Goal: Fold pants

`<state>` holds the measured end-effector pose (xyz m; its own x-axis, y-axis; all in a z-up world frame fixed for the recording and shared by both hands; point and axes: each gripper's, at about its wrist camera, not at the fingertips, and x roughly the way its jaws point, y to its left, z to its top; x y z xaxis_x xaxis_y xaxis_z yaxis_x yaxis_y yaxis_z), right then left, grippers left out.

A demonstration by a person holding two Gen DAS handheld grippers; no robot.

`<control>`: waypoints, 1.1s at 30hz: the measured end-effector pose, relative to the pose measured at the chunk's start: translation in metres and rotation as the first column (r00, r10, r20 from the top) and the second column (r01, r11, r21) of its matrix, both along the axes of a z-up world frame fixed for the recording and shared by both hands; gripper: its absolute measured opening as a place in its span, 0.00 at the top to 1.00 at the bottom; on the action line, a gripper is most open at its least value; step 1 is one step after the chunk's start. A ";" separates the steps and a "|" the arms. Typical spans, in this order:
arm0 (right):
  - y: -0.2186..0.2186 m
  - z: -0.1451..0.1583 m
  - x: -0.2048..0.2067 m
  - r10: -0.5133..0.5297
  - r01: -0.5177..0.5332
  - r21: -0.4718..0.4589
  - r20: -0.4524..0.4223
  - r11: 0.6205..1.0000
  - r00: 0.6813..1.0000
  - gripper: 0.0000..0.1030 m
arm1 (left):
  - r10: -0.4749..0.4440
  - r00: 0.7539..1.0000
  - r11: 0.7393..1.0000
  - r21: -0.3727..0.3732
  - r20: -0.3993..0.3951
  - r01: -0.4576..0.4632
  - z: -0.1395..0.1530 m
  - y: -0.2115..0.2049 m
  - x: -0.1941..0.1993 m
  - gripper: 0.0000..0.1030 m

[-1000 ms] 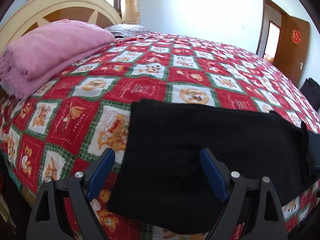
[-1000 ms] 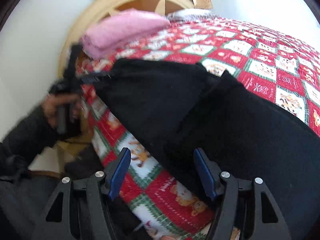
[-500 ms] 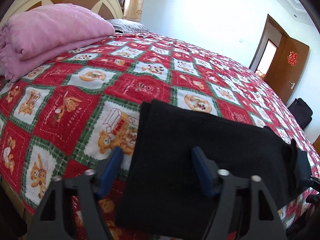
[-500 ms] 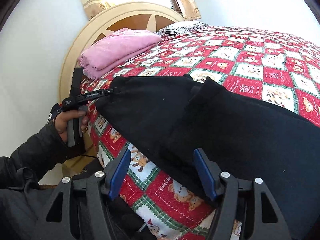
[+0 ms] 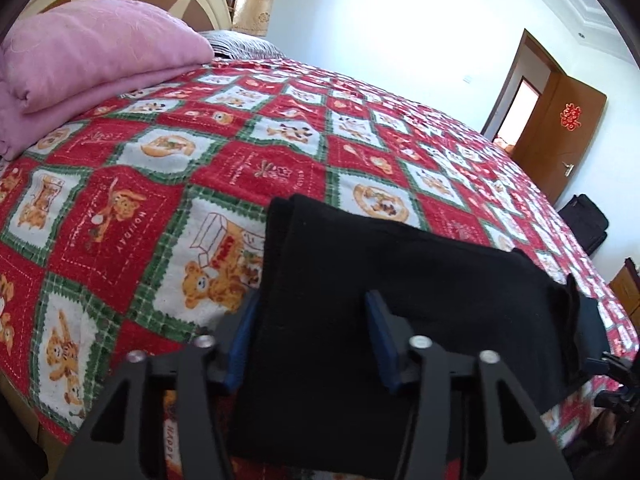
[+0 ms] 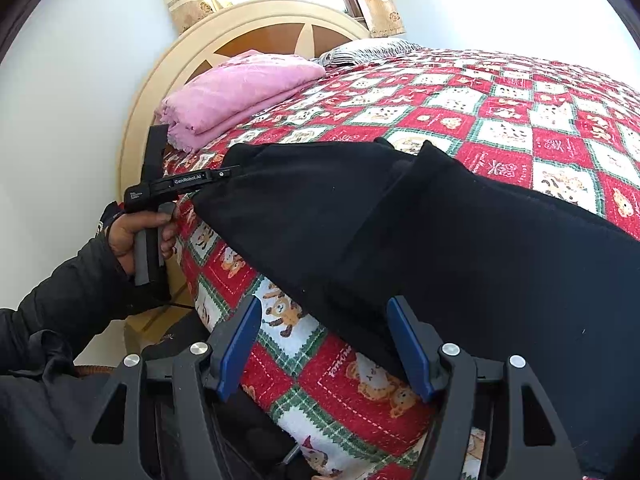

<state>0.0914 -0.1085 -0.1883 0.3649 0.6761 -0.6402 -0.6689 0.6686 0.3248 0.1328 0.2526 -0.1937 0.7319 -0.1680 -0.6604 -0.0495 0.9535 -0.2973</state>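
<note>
The left gripper [image 5: 310,332] has narrowed around the black pants' [image 5: 400,300] seven-o'clock corner, short of clamping; the right gripper [image 6: 324,340] stays apart.

Legible text:
- "GenRobot.AI", white lettering on the black body of the left gripper [image 6: 224,174].
- "HOLIDAY", white stitching on a red square of the quilt [image 5: 280,128], near left.
- "HAPPY", on the quilt's near edge.
- Red double-happiness emblem [image 5: 571,117] on the brown door [image 5: 558,136], far right.

The pants [image 5: 380,300] are showing plain black. The bedspread [image 5: 248,160] is showing red, white and green checks with bears; the folded blanket [image 5: 92,52] is showing pink.
</note>
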 end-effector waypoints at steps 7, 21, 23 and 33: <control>-0.001 -0.002 0.002 -0.002 0.002 -0.004 -0.003 1.000 1.000 0.35 | 0.006 0.999 1.000 0.004 0.037 -0.006 -0.006 -0.005 0.000 0.51; -0.016 0.013 0.006 -0.060 0.059 0.025 0.028 0.998 0.998 0.35 | -0.059 0.997 0.984 -0.164 0.058 0.068 0.028 0.004 -0.007 0.79; -0.022 0.019 0.007 -0.078 0.077 0.027 0.038 0.997 0.996 0.35 | -0.065 0.995 0.981 -0.180 0.073 0.078 0.039 0.002 -0.009 0.79; -0.077 0.055 0.005 -0.228 0.225 0.039 0.080 0.974 0.970 0.35 | -0.137 0.975 0.952 -0.248 0.175 0.179 0.105 -0.040 -0.025 0.79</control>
